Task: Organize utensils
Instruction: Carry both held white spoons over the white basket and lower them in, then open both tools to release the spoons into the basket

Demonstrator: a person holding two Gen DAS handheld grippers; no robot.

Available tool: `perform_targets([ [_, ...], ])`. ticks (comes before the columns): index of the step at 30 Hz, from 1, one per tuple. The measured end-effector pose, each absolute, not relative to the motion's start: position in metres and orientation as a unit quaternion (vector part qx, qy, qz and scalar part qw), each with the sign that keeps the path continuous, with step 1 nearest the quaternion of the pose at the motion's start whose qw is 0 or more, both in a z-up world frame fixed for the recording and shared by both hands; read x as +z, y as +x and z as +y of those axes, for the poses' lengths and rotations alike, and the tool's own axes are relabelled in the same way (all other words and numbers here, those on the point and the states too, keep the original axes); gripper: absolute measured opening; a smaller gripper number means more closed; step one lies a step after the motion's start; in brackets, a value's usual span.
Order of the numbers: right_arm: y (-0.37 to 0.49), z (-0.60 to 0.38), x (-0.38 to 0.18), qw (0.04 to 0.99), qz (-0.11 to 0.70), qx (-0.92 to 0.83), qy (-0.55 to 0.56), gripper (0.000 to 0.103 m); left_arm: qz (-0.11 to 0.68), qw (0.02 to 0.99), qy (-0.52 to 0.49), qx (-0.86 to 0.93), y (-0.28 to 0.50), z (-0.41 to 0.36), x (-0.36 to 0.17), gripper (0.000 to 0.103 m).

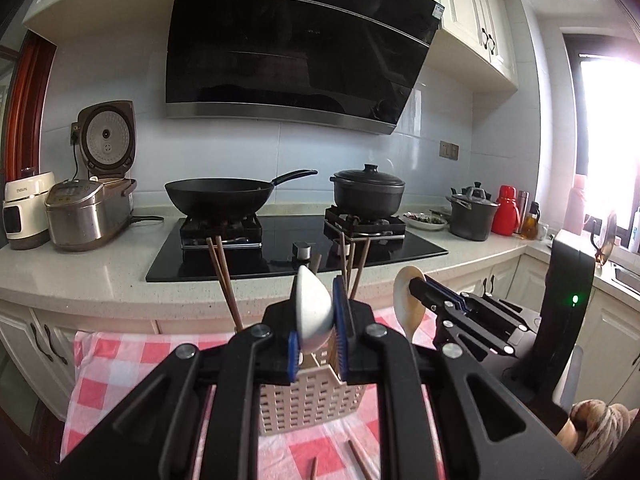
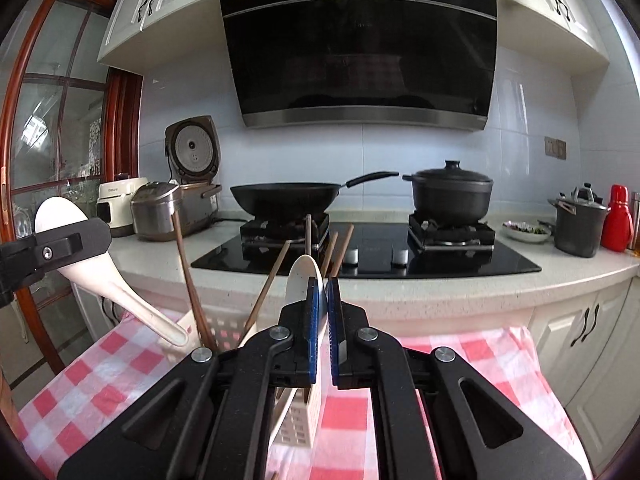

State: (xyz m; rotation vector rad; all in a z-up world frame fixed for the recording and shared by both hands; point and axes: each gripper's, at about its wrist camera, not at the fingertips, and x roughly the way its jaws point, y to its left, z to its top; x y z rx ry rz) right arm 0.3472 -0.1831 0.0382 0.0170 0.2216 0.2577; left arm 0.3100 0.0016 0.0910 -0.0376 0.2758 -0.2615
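Note:
My left gripper (image 1: 320, 312) is shut on the bowl of a white ceramic spoon (image 1: 314, 312), held just above a cream slotted utensil basket (image 1: 312, 400) on the red-checked cloth. Several brown chopsticks (image 1: 226, 280) stand in the basket. My right gripper (image 2: 323, 316) is shut on a second white spoon (image 2: 300, 280), held edge-on over the basket's right end (image 2: 298, 424). The right gripper and its spoon (image 1: 408, 300) show to the right in the left wrist view. The left gripper's spoon (image 2: 104, 276) shows at the left in the right wrist view.
Loose chopsticks (image 1: 360, 462) lie on the checked cloth (image 1: 120, 368) in front of the basket. Behind is the counter with a hob (image 1: 296, 248), a wok (image 1: 220, 196), a black pot (image 1: 368, 196), rice cookers (image 1: 88, 212) and a red flask (image 1: 506, 210).

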Motion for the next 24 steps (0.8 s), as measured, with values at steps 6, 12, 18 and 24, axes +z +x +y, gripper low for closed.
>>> perform_targets([
  [6, 0.377, -0.173, 0.039, 0.988, 0.097, 0.121, 0.006, 0.005, 0.159, 0.976, -0.050, -0.139, 0.346, 0.017, 0.091, 0.014],
  [12, 0.396, -0.166, 0.029, 0.988, 0.095, 0.120, 0.013, 0.005, 0.195, 0.971, -0.044, -0.130, 0.374, 0.023, 0.075, 0.014],
  [18, 0.408, -0.155, 0.027, 0.991, 0.075, 0.112, -0.004, 0.005, 0.224, 0.965, -0.043, -0.130, 0.394, 0.024, 0.059, 0.014],
  [24, 0.414, -0.148, 0.030, 0.993, 0.048, 0.102, -0.020, 0.005, 0.247, 0.961, -0.025, -0.122, 0.404, 0.020, 0.049, 0.021],
])
